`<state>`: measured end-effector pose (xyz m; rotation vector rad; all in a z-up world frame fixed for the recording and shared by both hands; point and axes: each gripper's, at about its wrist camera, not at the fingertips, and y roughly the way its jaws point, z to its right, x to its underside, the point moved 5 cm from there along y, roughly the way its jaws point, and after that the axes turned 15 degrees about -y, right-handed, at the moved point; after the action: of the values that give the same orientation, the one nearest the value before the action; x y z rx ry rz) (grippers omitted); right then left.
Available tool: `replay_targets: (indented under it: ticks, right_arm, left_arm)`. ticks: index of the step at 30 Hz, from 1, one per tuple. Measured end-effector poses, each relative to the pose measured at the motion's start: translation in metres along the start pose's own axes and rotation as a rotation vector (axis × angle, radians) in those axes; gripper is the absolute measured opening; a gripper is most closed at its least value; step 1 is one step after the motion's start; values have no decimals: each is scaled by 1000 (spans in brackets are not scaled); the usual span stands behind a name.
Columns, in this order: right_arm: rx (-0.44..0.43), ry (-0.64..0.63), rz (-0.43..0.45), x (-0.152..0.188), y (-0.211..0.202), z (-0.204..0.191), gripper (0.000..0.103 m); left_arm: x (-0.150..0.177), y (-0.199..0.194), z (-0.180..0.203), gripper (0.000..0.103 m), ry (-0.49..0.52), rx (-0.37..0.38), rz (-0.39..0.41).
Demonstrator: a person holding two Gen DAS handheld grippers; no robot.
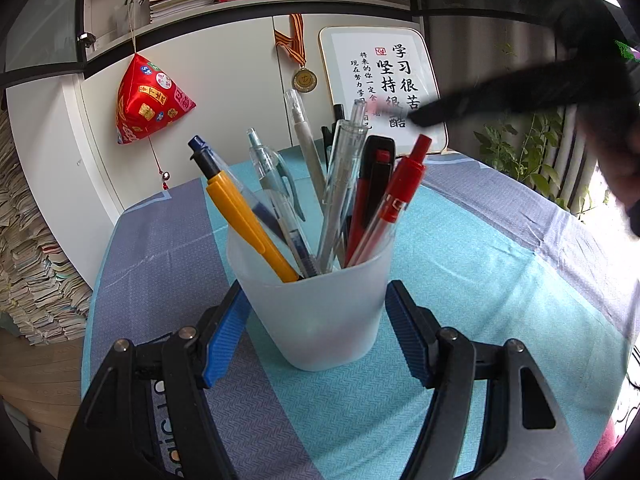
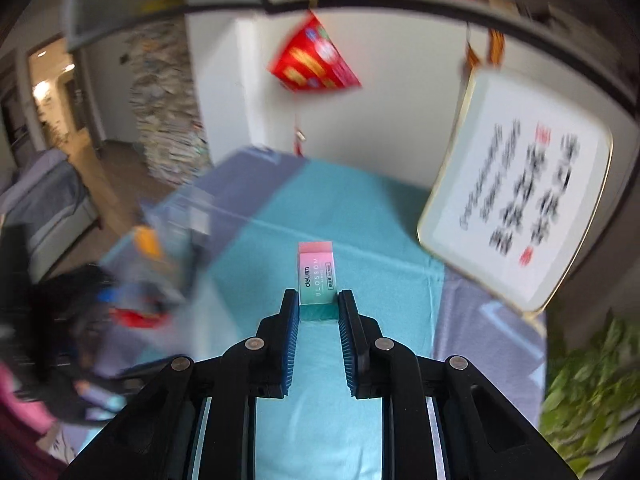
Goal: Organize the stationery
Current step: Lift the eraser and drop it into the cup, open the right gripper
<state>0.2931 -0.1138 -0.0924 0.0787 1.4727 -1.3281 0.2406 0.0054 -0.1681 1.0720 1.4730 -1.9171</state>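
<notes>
Pink-to-teal sleeved eraser (image 2: pixel 317 280)

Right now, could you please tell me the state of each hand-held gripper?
Left hand-held gripper: closed on the frosted pen cup.
Right hand-held gripper: closed on the pink-and-teal eraser.

The left wrist camera sits just behind its own two blue-padded fingers (image 1: pixel 240 328), looking forward and downward across the teal and grey cloth-covered table (image 1: pixel 480 280) toward white cabinet doors; the frosted plastic cup of pens (image 1: pixel 316 320) fills the near centre. The right wrist camera likewise looks along its fingers, tilted down over the same cloth, with heavy blur. Both views share the red pyramid-shaped hanging ornament (image 1: pixel 150 100) and the gold-framed calligraphy board (image 1: pixel 384 84).
</notes>
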Motion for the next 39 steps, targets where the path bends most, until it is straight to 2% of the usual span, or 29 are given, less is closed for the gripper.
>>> replay_targets:
  ticks: [5,10,16,29,36,39]
  right_arm:
    - [-54,-179,37,-39,-42,-43,21]
    - [-73,-300,4,-56,-43,-76,21]
    - [-98,-308,-32,-60,-23,-86,21]
    - [-132,-296,-58,-56,-12,-83,21]
    - [-167,-221,-33,-53,-10,-74,21]
    - [-154,-186,-22,-50,-12,-68,21]
  left_arm:
    - [0,0,0,69,0,0,0]
    - [1,1,1,69,-3,3,-2]
    - [3,0,1,68,-3,4,-3]
    - [2,1,1,68,-1,2,-7]
    - [2,2,1,68,-4,3,-11]
    - [1,2,1,68,-4,3,-11]
